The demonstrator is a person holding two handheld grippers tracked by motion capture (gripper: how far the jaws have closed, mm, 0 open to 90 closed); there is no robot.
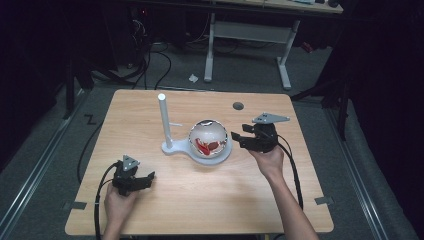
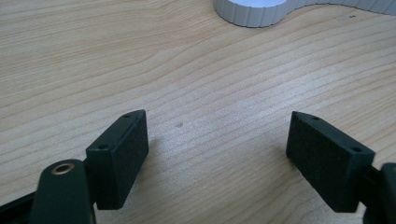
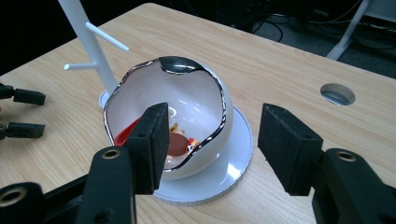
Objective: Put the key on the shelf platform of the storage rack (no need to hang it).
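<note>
High view is showing the bowl [image 1: 210, 140] sitting on a white stand [image 1: 172, 148] mid-desk [image 1: 200, 200]. Right gripper [image 1: 239, 137] is hovering just beside its rim, fingers [image 3: 152, 144] spread, empty. Left gripper [image 1: 146, 179] is idling open, well apart. Likely advice: straddle the wavy rim squarely before closing.

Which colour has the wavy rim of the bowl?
Shiny silver, on the bowl; the right gripper view shows it best.

We see a pale wood-grain table [image 1: 200, 200], matt and smooth. The bowl [image 3: 187, 100] looks glossy white ceramic with a mirror-bright silvery rim. The stand [image 1: 165, 120] seems matt white plastic, its base edge ribbed. Gripper pads [image 2: 123, 154] look matt black, finely textured.
</note>
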